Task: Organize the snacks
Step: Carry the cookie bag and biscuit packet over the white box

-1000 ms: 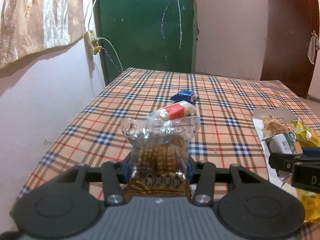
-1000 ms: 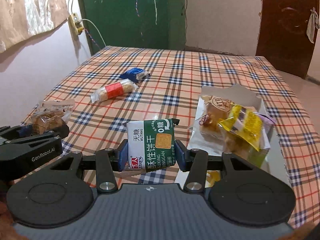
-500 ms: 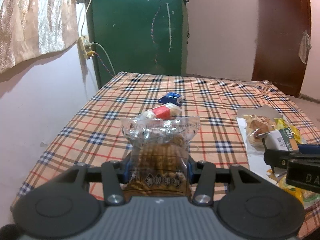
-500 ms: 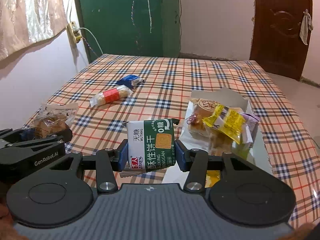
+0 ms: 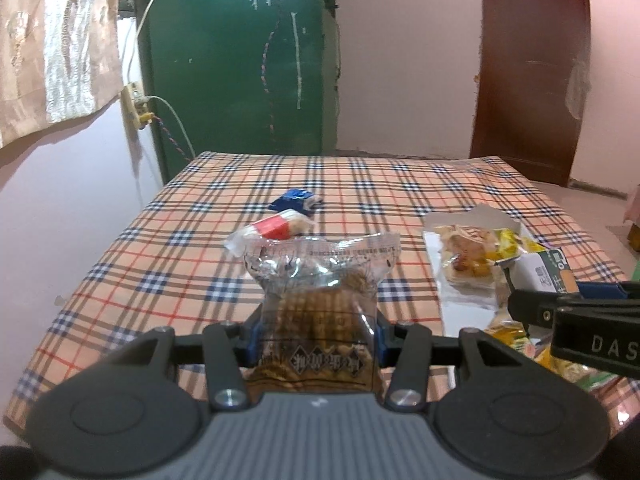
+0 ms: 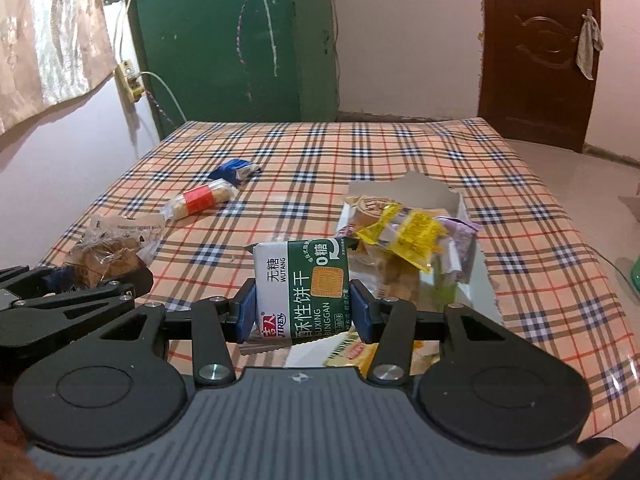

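Left tongs (image 5: 316, 338) pinching clear cookie bag (image 5: 320, 280), right tongs (image 6: 301, 310) green biscuit pack (image 6: 306, 280), possibly cardboard tray (image 6: 460, 200) ahead

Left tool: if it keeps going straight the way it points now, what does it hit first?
Probably the red-banded snack, just beyond the clear cookie bag held by the left tool, with the blue packet behind. Depth is uncertain; it might meet the checked tablecloth first.

The left gripper (image 5: 316, 336) is pinching a clear cookie bag (image 5: 320, 300) between its blue pads, angled downward. Beside it, the right gripper (image 6: 302, 308) is clamping a green biscuit packet (image 6: 304, 284), likewise tilted down.
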Demonstrator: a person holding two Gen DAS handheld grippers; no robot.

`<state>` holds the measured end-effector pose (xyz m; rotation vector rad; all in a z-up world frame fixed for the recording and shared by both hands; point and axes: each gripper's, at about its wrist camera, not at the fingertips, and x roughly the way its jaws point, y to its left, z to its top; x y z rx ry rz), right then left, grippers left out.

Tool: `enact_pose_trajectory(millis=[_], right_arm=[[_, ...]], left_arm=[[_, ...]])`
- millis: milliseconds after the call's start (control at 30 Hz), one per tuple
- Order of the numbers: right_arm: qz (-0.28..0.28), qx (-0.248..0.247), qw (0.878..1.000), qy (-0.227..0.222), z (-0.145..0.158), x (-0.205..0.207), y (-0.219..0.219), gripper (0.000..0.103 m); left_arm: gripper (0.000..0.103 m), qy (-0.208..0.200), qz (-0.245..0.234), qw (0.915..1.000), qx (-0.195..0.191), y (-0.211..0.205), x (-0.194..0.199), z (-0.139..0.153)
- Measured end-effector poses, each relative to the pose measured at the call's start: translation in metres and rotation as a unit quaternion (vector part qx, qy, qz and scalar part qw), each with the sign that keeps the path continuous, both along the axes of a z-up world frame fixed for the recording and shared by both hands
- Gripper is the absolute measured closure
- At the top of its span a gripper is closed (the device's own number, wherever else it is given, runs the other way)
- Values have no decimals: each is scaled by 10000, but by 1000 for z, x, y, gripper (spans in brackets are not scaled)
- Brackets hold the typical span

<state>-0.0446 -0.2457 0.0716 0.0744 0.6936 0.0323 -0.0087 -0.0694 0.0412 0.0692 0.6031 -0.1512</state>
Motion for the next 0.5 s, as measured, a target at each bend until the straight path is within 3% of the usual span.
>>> enact_pose_trajectory(millis=[500], right_arm=[[-452,10,9989,-142,11,-24,-29,44]], left_arm=[[55,21,-559,9984,-87,-38,-8,5]])
